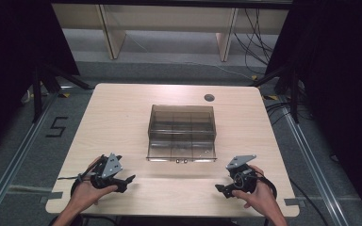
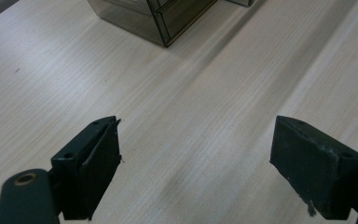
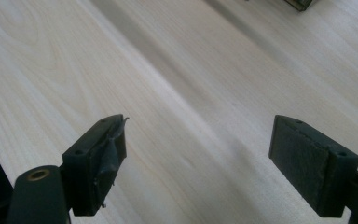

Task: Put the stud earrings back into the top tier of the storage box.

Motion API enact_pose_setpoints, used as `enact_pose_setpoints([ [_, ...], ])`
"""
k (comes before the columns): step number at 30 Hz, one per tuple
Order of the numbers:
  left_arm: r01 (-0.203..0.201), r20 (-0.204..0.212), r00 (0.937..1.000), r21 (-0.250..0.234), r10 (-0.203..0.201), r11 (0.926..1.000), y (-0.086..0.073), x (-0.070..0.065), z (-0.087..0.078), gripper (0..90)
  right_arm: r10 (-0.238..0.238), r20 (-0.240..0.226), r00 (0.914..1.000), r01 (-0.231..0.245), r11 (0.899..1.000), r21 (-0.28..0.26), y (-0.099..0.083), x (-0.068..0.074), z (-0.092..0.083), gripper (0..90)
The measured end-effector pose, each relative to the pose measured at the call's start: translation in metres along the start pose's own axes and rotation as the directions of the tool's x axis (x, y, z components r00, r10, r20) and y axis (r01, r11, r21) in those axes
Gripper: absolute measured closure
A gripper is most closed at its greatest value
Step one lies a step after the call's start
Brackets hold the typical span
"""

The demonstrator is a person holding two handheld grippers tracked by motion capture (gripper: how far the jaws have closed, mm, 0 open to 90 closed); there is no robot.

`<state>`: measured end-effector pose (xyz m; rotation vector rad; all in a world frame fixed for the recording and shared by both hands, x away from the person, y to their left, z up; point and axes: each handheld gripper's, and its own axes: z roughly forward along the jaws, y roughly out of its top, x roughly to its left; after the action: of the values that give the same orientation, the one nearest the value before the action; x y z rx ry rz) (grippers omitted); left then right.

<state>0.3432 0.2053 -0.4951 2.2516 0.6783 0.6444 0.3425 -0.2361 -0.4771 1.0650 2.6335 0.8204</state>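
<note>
I have both claws low over the near edge of the table (image 1: 122, 101), left gripper (image 1: 126, 181) and right gripper (image 1: 220, 189), each with jaws wide apart and nothing between them. Ahead of both, between them, sits the smoky clear drawer box (image 1: 182, 132). Going in fast, I judge a jaw could shove it away. Its contents and handles are too dim to read.
</note>
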Motion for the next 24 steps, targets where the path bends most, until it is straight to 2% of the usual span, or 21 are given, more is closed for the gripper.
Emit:
enact_pose_setpoints([
  [1,-0.001,0.0,1.0,0.001,0.001,1.0,0.0,0.0,0.0,15.2,-0.017,-0.005,0.9998,0.017,1.0,0.003,-0.001,-0.001,-0.001,19.7],
  [2,0.0,-0.001,1.0,0.001,0.0,1.0,0.0,0.0,0.0,15.2,-0.004,-0.007,1.0,0.004,1.0,0.006,-0.001,0.001,-0.002,19.8],
  [3,-0.001,-0.003,1.0,0.001,0.001,1.0,0.0,0.0,0.0,15.2,-0.002,-0.005,1.0,0.002,1.0,-0.014,-0.002,0.001,0.0,19.7],
  [4,-0.001,-0.005,1.0,-0.003,0.001,1.0,0.0,0.0,0.0,15.2,-0.02,-0.002,0.9998,0.02,1.0,0.0,-0.003,0.001,0.0,19.7],
  [6,-0.001,-0.001,1.0,-0.001,0.001,1.0,0.0,0.0,0.0,15.2,-0.024,-0.004,0.9997,0.024,1.0,-0.005,-0.003,0.001,0.0,19.8],
  [7,-0.001,0.0,1.0,0.0,0.001,1.0,0.0,0.0,0.0,15.2,-0.036,-0.006,0.9993,0.036,0.999,-0.013,-0.003,0.0,0.001,19.8],
  [8,0.0,-0.002,1.0,-0.003,0.0,1.0,0.0,0.0,0.0,15.2,-0.04,0.011,0.9991,0.04,0.998,-0.038,-0.005,0.001,0.004,19.8],
  [9,-0.002,-0.002,1.0,-0.001,0.002,1.0,0.0,0.0,0.0,15.2,0.0,-0.002,1.0,0.0,1.0,-0.006,-0.006,0.004,0.001,19.8],
  [12,-0.003,-0.003,1.0,0.0,0.003,1.0,0.0,0.0,0.0,15.2,-0.02,0.001,0.9998,0.02,1.0,-0.019,-0.009,0.004,0.004,19.5],
  [13,0.0,-0.008,1.0,-0.002,0.0,1.0,0.0,-0.001,0.001,15.2,-0.002,-0.002,1.0,0.002,1.0,0.0,-0.009,0.006,0.003,19.5],
  [14,-0.006,-0.011,0.9999,-0.002,0.006,1.0,0.0,-0.001,0.001,15.2,-0.011,0.008,0.9999,0.012,1.0,-0.019,-0.011,0.007,0.005,19.5],
  [15,0.01,-0.016,0.9998,-0.004,-0.01,0.9999,0.0,-0.002,0.002,15.2,-0.017,0.003,0.9999,0.017,1.0,-0.004,-0.011,0.007,0.004,19.5],
  [16,-0.01,-0.006,0.9999,0.007,0.01,0.9999,0.0,-0.001,0.001,15.2,-0.003,-0.002,1.0,0.003,1.0,-0.014,-0.012,0.008,0.004,19.5],
  [19,-0.008,-0.007,0.9999,0.006,0.008,1.0,0.0,0.0,0.001,15.2,-0.009,0.005,0.9999,0.009,1.0,-0.022,-0.014,0.01,0.002,19.5],
  [20,-0.011,-0.016,0.9998,-0.004,0.011,0.9999,0.0,0.0,0.001,15.2,-0.022,0.012,0.9997,0.022,0.999,-0.045,-0.015,0.01,0.003,19.5],
  [21,0.008,-0.009,0.9999,-0.005,-0.008,1.0,-0.001,-0.001,0.001,15.3,-0.018,0.012,0.9998,0.019,0.999,-0.042,-0.016,0.011,0.002,19.5],
  [22,-0.004,-0.006,1.0,-0.002,0.004,1.0,-0.001,0.0,0.0,15.2,0.012,0.006,0.9999,-0.012,1.0,-0.027,-0.018,0.013,0.001,19.4],
  [23,0.001,-0.004,1.0,-0.004,-0.001,1.0,-0.001,-0.001,0.0,15.2,-0.014,0.009,0.9999,0.014,0.999,-0.029,-0.019,0.012,0.001,19.4],
  [24,0.0,-0.006,1.0,-0.003,0.0,1.0,-0.001,0.0,0.0,15.2,-0.002,0.006,1.0,0.002,1.0,-0.03,-0.02,0.013,0.002,19.4],
])
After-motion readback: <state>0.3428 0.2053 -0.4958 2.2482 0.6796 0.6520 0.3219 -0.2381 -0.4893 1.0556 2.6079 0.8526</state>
